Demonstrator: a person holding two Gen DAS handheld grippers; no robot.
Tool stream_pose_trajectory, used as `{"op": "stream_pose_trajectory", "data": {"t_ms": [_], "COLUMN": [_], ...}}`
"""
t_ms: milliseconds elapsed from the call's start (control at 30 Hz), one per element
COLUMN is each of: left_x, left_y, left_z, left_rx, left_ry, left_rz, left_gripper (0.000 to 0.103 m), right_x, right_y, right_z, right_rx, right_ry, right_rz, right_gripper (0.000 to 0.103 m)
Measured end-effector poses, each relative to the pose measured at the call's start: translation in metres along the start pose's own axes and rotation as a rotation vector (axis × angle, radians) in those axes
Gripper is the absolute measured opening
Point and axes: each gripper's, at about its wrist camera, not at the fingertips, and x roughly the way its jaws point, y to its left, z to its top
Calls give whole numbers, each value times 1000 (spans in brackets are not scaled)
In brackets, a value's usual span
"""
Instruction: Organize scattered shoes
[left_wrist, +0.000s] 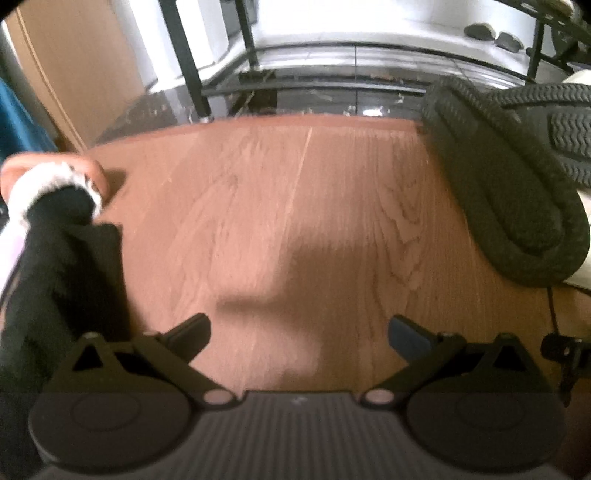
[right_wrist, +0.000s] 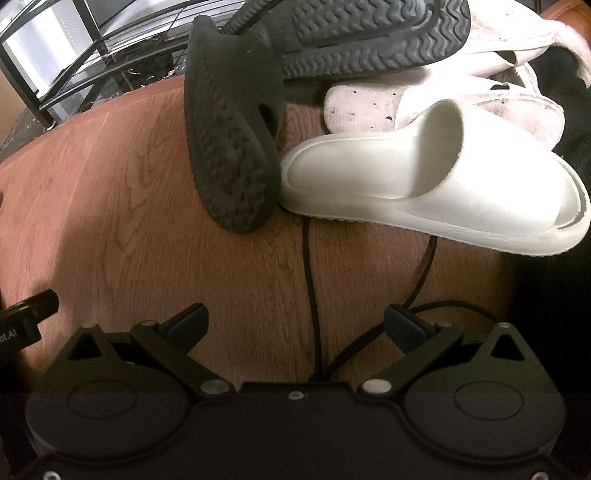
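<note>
A: Where are the shoes?

B: Piled at the far right of the floor (right_wrist: 129, 192). A black shoe (right_wrist: 231, 158) lies sole up, touching a white slide (right_wrist: 424, 192). More shoes sit behind them. A rack (right_wrist: 55, 55) stands past the far left edge.

A: Are the grippers holding anything?

B: No. The right gripper (right_wrist: 295, 325) has its jaws wide apart and empty. The left gripper (left_wrist: 299, 332) is the same, over bare floor, with a furry pink shoe (left_wrist: 55, 177) at its left.

A: What could go wrong?

B: I think a cable (right_wrist: 310, 280) lying by the right gripper could snag. Also, pulling one shoe may drag the others, since they touch
</note>
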Motion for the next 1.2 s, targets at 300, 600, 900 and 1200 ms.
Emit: {"op": "stream_pose_trajectory", "data": {"t_ms": [300, 600, 900, 1200], "left_x": [-13, -27, -30, -26], "left_y": [-1, -10, -21, -64], "left_z": [8, 19, 42, 66], "left_rx": [-38, -26, -58, -61], "left_ry": [-113, -229, -221, -170], "left_rz": [13, 36, -27, -98], "left_gripper": [102, 102, 102, 102], "right_x": [-9, -26, -62, -102], "right_y": [-5, -15, -29, -54], "right_z": [2, 7, 13, 16], "right_rx": [14, 29, 50, 65], "right_ry": [-60, -190, -413, -701], "right_rz": [7, 44, 59, 74], "right_gripper": [103, 103, 103, 103]}}
